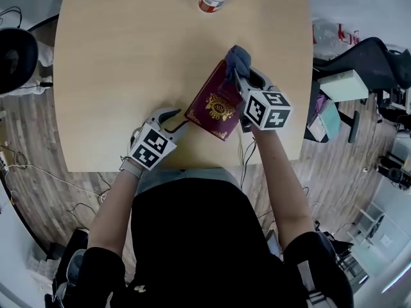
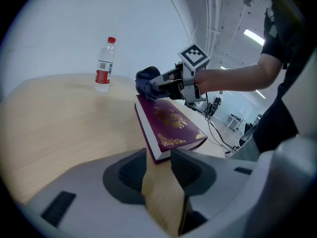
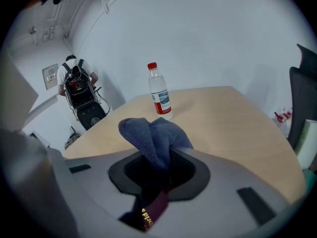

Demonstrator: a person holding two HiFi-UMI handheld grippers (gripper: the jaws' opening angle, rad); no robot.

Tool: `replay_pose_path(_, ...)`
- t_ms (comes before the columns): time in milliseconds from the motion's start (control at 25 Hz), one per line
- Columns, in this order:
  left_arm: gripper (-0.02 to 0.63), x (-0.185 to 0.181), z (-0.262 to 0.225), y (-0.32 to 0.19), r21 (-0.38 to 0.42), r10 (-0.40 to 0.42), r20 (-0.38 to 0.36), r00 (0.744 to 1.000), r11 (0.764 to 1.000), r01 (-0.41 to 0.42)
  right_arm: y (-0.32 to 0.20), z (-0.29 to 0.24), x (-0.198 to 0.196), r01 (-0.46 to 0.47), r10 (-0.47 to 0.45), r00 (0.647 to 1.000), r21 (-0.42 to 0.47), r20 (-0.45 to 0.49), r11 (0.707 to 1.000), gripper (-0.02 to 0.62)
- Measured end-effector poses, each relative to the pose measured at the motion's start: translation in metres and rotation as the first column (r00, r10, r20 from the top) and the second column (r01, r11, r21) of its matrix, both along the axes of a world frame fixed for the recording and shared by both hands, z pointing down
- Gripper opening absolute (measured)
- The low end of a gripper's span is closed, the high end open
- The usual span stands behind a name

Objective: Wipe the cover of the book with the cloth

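The left gripper [image 2: 159, 155] is closed in on the near corner of the book [image 2: 171, 123], both jaws seemingly touching it, so the book looks pinned flat to the tabletop [image 2: 59, 118] straight ahead of that gripper. It is a thick maroon hardback with gold ornament. I'd judge it stiff and fairly heavy, with a smooth cover that could slide on the pale wood if it were pushed without being braced. That makes the corner, or the page edge beside it, a sensible place to take hold, since it leaves the cover free. Farther along, over the book's far end, the right gripper [image 3: 156, 155] is clenched on the cloth [image 3: 151, 130]. This is a soft blue-grey wad that bunches up past the jaw tips and hangs limp beneath them. I'd expect it to fold and drag rather than push, so it is better nipped at its middle, as it is here. Past both grippers a small clear bottle [image 3: 159, 93] with a red cap stands upright, well apart from the book. I cannot see how much of the cloth actually touches the cover. From the right gripper's own view only a sliver of maroon with gold lettering shows below the jaws. The book's far corner is hidden under the cloth, and the bottle's cap is cut off in the head view.
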State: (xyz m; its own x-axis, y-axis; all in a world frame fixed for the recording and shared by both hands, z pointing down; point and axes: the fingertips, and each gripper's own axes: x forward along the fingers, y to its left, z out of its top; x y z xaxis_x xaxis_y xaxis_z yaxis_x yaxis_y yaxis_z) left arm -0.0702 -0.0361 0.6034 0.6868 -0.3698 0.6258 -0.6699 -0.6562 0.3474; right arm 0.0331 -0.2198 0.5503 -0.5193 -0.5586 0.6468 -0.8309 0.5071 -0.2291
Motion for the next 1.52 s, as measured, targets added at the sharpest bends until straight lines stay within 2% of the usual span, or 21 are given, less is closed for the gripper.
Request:
replay_pose_path(240, 0.149, 0.001, 0.004, 0.001, 0.007, 0.024, -0.013, 1.0, 1.0, -0.024, 0.001, 0.017, -0.008, -0.017, 0.017, 0.999, -0.014, -0.032, 1.0, 0.087)
replay_pose_path(400, 0.149, 0.001, 0.01, 0.004, 0.003, 0.047, 0.011, 0.999, 0.999, -0.047, 0.001, 0.026, -0.009, -0.021, 0.02, 0.999, -0.029, -0.026, 0.999, 0.087)
replay_pose_path(600, 0.147, 0.009, 0.012, -0.001, 0.017, 0.042, -0.001, 0.999, 0.999, -0.042, 0.001, 0.027, -0.01, -0.017, 0.017, 0.999, -0.019, -0.031, 1.0, 0.087)
replay_pose_path(1000, 0.13, 0.012, 0.014, -0.002, 0.039, 0.045, 0.046, 0.998, 0.998, -0.047, 0.019, 0.027, -0.016, 0.002, -0.003, 1.0, -0.036, -0.024, 0.999, 0.086)
replay_pose_path(1320, 0.13, 0.011, 0.017, -0.001, 0.034, 0.029, 0.048, 0.998, 0.999, -0.031, 0.068, 0.03, -0.035, 0.093, -0.094, 0.995, -0.062, -0.017, 0.994, 0.085)
replay_pose_path(1520, 0.13, 0.01, 0.018, -0.001, 0.041, 0.025, 0.051, 0.998, 0.999, -0.027, 0.104, 0.033, -0.051, 0.179, -0.18, 0.984, -0.11, 0.002, 0.978, 0.084)
